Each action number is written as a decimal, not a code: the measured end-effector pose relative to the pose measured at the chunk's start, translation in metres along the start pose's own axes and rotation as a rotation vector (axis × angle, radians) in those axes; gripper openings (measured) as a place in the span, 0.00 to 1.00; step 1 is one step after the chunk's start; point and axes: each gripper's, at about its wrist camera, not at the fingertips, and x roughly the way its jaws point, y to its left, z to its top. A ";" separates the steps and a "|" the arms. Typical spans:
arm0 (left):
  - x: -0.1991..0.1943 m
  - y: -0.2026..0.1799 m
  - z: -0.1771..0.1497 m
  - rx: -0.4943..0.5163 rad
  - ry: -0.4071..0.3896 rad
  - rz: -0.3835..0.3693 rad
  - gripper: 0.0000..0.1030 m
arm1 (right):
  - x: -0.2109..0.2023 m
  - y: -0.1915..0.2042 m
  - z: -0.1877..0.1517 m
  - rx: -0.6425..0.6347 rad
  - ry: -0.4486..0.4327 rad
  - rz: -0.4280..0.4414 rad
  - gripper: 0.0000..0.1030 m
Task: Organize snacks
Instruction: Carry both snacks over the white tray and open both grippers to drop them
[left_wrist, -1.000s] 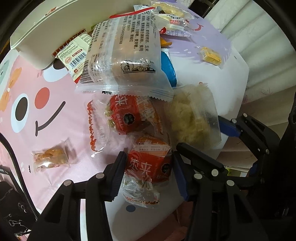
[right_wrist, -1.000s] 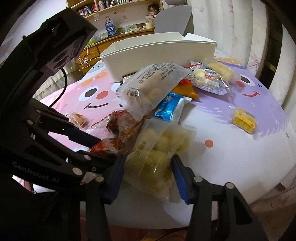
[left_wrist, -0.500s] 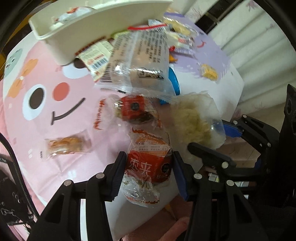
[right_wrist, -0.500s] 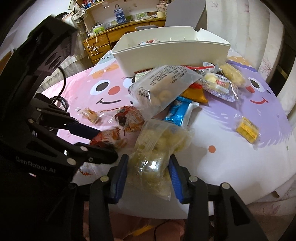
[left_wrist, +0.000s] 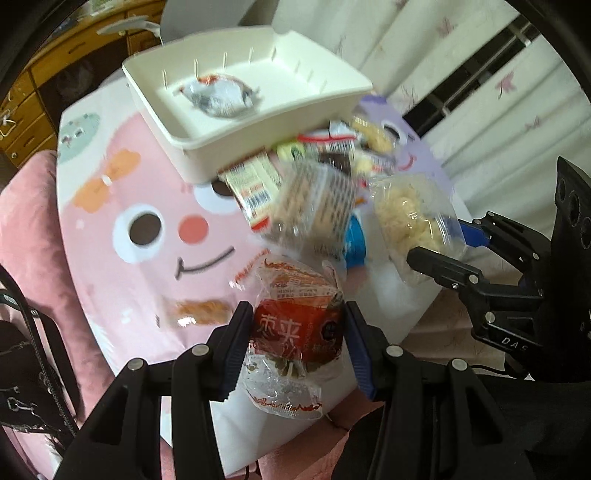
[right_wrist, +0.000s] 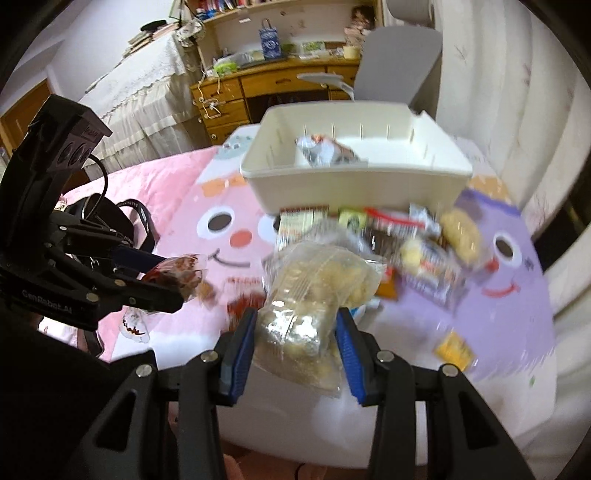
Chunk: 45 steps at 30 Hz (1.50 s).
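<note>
Left gripper (left_wrist: 297, 332) is closed to about a packet's width on a red snack (left_wrist: 295, 330), its blue pads (left_wrist: 236, 343) pressing both sides, clear wrapper spilling out below; the snack hangs above the near table edge; right gripper (right_wrist: 295, 341) clamps a clear bag of pale puffs (right_wrist: 314, 291) in the same way, held up in front of the pile; in the left view that bag (left_wrist: 410, 218) sits off to the right, pinched by the right gripper (left_wrist: 443, 254); in the right view the left gripper (right_wrist: 162, 280) shows at the left with its red snack (right_wrist: 177, 275); snack pile (right_wrist: 406, 243) lies blurred on the table just before a white bin (right_wrist: 354, 184); the bin holds one silvery packet (right_wrist: 325, 151); a small yellow packet (right_wrist: 454, 349) lies apart at the right; tablecloth (left_wrist: 122, 266) is pink and purple with cartoon faces; behind stand a wooden desk (right_wrist: 258, 92), a grey chair (right_wrist: 399, 62) and pale curtains (right_wrist: 517, 92).
</note>
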 end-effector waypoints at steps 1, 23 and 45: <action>-0.002 -0.001 0.004 -0.003 -0.015 0.004 0.47 | -0.002 -0.001 0.006 -0.007 -0.009 0.006 0.42; -0.014 -0.004 0.136 -0.238 -0.300 0.128 0.47 | 0.022 -0.073 0.131 -0.152 -0.143 0.135 0.42; -0.004 0.013 0.193 -0.412 -0.363 0.199 0.62 | 0.061 -0.151 0.183 -0.049 -0.168 0.108 0.52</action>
